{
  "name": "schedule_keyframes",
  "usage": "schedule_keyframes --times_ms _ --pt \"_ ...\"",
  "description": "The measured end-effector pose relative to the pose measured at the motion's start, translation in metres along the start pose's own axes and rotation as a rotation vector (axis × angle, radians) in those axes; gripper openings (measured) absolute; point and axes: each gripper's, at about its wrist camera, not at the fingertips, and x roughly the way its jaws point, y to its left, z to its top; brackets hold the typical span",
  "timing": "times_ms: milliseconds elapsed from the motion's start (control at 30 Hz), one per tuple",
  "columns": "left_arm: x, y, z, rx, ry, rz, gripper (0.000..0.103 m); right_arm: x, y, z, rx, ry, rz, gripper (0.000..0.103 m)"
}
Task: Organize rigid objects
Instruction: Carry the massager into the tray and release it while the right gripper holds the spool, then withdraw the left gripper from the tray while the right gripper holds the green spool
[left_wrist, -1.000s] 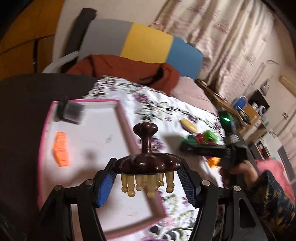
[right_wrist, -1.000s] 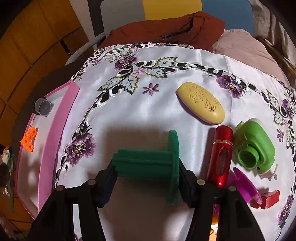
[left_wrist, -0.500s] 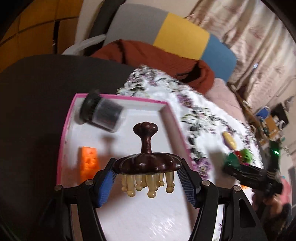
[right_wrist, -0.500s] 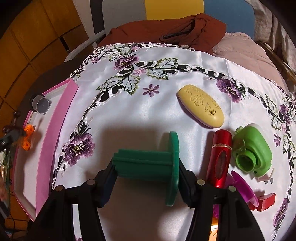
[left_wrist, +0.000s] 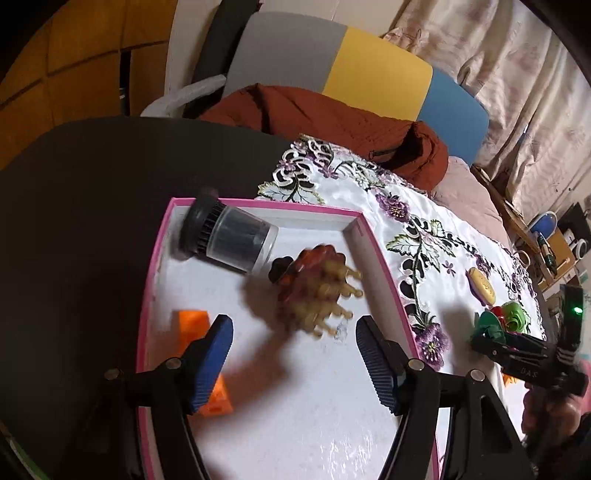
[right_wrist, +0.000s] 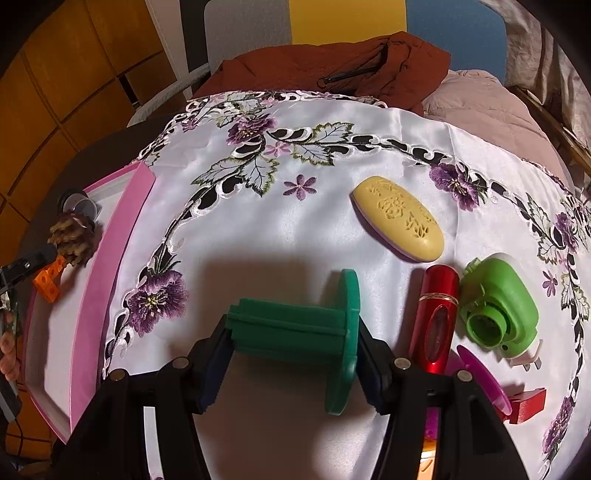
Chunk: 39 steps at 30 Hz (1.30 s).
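My left gripper (left_wrist: 293, 336) is open and empty over the pink-rimmed white tray (left_wrist: 266, 208). A brown wooden massager (left_wrist: 317, 290) with pale prongs is blurred just beyond the fingers, on its side inside the tray; it also shows in the right wrist view (right_wrist: 74, 236). The tray also holds a clear jar with a black lid (left_wrist: 225, 236) and an orange block (left_wrist: 192, 325). My right gripper (right_wrist: 291, 354) is shut on a green spool (right_wrist: 299, 328) just above the flowered cloth (right_wrist: 229, 229).
On the cloth to the right lie a yellow soap-shaped piece (right_wrist: 399, 218), a red tube (right_wrist: 436, 317), a green toy camera (right_wrist: 498, 310), a purple disc (right_wrist: 480, 376) and a red block (right_wrist: 528, 404). A rust jacket (right_wrist: 325, 66) lies on the chair behind. Dark table (left_wrist: 74, 221) lies left of the tray.
My left gripper has opened and let go of the wooden massager, which has dropped onto its side in the tray. The right gripper still holds the green spool in place.
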Motion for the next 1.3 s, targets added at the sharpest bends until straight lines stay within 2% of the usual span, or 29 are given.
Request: schedule_keyframes --times_ms 200,467,833,1067,1300 --pt "-0.029 -0.008 -0.025 0.02 -0.036 0.08 0.075 -0.001 0.001 0.0 -0.007 -0.005 -0.009 0.062" --pt "-0.051 -0.012 -0.057 0.017 -0.051 0.13 0.079 -0.002 0.002 0.0 -0.009 -0.008 -0.013 0.062" --pt "-0.073 -0.018 -0.064 0.05 -0.114 0.176 0.084 -0.007 0.002 0.0 -0.01 -0.034 -0.018 0.062" --pt "-0.076 -0.024 -0.069 0.072 -0.114 0.178 0.084 -0.006 0.007 -0.001 -0.047 -0.04 -0.053 0.06" --pt "-0.078 -0.027 -0.074 0.082 -0.116 0.182 0.085 -0.007 0.005 -0.002 -0.031 -0.035 -0.045 0.06"
